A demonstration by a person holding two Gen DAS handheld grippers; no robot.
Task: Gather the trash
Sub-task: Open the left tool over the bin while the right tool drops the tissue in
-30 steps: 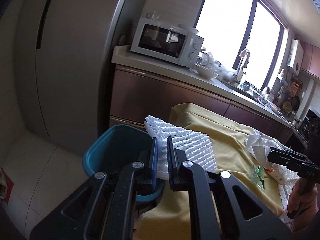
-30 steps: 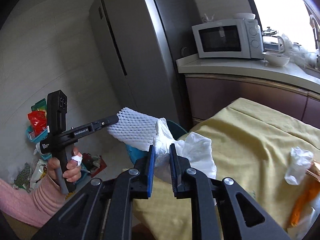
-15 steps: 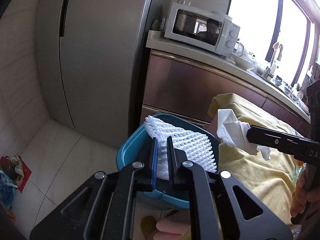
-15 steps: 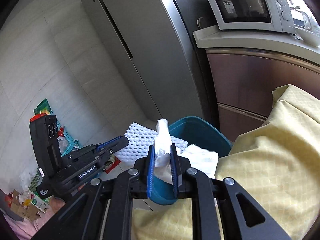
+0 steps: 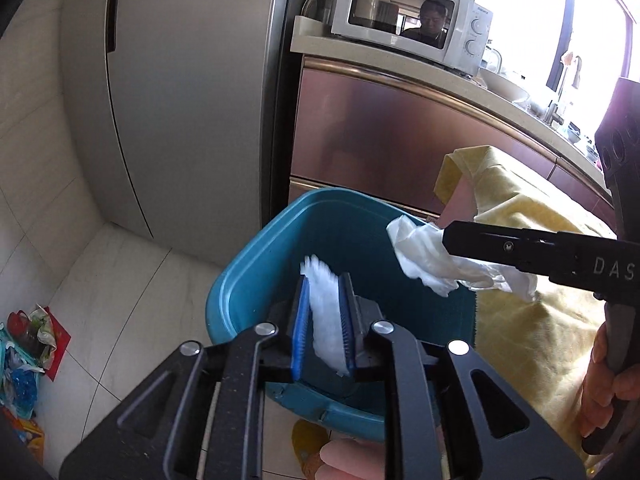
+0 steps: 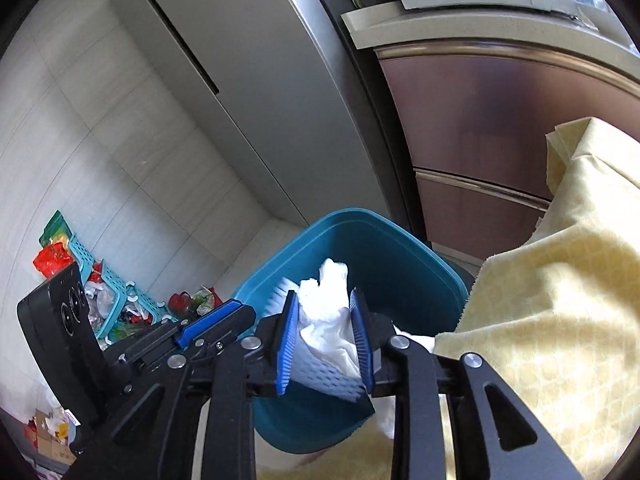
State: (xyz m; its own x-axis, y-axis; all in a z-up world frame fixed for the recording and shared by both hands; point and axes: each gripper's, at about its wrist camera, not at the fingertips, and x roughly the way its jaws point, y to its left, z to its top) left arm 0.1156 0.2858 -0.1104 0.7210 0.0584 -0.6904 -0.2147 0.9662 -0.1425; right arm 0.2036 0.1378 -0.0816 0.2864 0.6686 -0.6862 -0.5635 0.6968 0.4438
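So we've got two claws and two bits of trash, both over the one teal bin [image 5: 256, 276] on the floor. Our left claw [image 5: 324, 320] has just been easing apart, and the white foam net [image 5: 326, 320] sits loose and blurry between its blue pads [image 5: 301, 328], above the bin's opening. Our right claw [image 6: 326, 336] has been spreading too, with the crumpled white tissue [image 6: 328, 312] still bunched between its pads; we can't tell whether they still pinch it. From the left view that tissue hangs over the bin's far rim. The bin is squeezed in: fridge [image 5: 180, 100] and brown cabinet [image 5: 380, 140] behind it, the yellow cloth [image 6: 560, 300] of the tabletop touching its right edge. Open floor tiles lie left of it, with one teal basket [image 6: 104, 292] of clutter well apart by the wall.
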